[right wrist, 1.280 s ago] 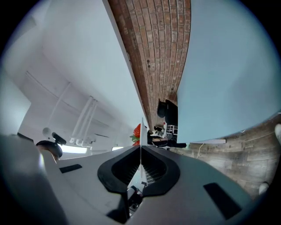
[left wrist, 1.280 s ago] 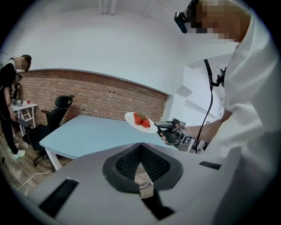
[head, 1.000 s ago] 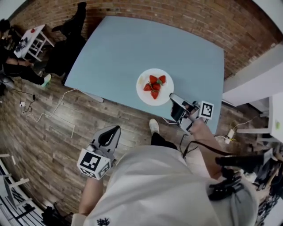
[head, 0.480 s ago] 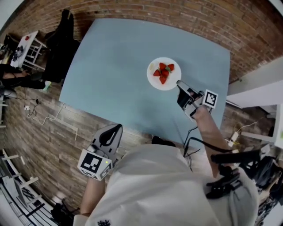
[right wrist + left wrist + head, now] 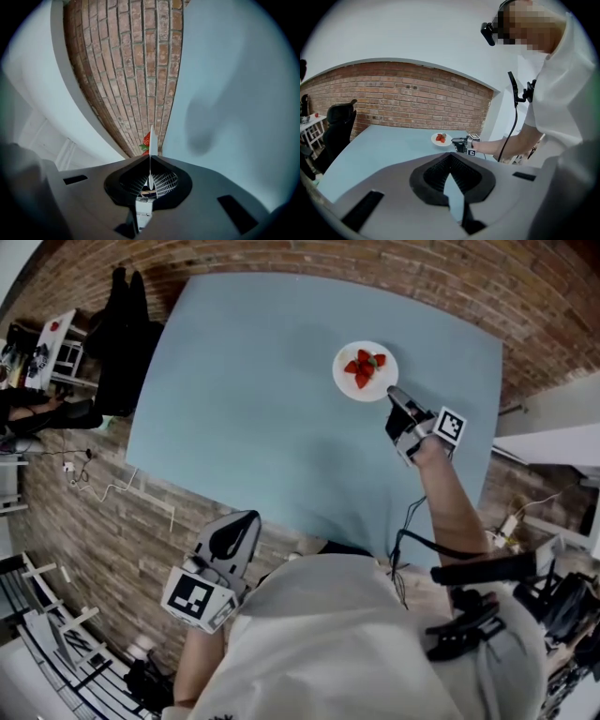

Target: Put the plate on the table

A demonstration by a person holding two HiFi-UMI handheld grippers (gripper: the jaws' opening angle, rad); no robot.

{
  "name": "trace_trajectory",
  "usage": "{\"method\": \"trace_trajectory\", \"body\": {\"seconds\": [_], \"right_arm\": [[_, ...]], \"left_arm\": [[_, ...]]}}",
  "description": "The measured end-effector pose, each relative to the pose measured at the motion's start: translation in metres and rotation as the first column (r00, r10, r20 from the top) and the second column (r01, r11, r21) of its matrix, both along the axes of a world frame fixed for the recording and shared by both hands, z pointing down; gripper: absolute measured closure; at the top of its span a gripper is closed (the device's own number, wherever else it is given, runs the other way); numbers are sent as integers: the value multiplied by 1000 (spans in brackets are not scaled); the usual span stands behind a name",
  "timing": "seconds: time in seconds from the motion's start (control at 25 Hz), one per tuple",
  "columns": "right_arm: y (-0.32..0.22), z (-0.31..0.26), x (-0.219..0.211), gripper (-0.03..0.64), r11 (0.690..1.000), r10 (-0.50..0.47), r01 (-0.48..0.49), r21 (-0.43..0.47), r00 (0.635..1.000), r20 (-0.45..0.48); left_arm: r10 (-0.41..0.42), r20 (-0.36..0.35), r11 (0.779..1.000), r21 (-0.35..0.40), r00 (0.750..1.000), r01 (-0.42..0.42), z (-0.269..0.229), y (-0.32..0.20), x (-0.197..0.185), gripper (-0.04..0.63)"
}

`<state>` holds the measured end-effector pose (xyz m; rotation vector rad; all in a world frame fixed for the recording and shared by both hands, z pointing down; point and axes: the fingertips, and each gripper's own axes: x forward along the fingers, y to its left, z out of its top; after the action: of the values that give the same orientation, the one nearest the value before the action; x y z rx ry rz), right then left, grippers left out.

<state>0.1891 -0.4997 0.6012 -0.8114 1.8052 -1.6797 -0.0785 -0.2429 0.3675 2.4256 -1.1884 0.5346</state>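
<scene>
1. Right gripper (image 5: 395, 397) is clenched on the near rim of the plate (image 5: 343, 371) - the rim sits edge-on between its jaws in the right gripper view.
2. Plate with strawberries (image 5: 365, 367) lies straight ahead of that gripper, over the far right part of the table (image 5: 253, 418); can't tell if it touches the top.
3. Left gripper (image 5: 236, 529) is closed, empty, well apart past the near table edge - so lowering looks like the right hand's job.

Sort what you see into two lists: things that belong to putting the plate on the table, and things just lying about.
Job: plate, strawberries on it, table, right gripper shut on the plate's rim.
Lying about: left gripper, idle and shut; black chair; small white side table; floor cable.
</scene>
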Motion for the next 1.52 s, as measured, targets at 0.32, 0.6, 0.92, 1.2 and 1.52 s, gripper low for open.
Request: {"method": "trace_trajectory", "body": {"seconds": [0.32,0.6,0.92,1.2,1.52], "right_arm": [[-31,46,16,600,993,56,-62,-96,997,-60],[-41,61,21,600,987,56,-72,-141,992,-114],[-47,71,29,600,976,73,-104,-191,984,-162],[-49,70,24,597,966,54,-117,-232,964,-262],[-60,74,28,510,977,18,-108,-185,903,-429]], "left_arm": [[-8,28,999,-37,1000,9,7,-4,4,595],[-5,28,998,-64,1000,7,12,-9,8,595],[-7,22,996,-86,1000,9,20,-7,17,594],[3,14,997,-72,1000,-2,14,0,16,595],[8,9,999,-50,1000,-7,9,5,16,595]]}}
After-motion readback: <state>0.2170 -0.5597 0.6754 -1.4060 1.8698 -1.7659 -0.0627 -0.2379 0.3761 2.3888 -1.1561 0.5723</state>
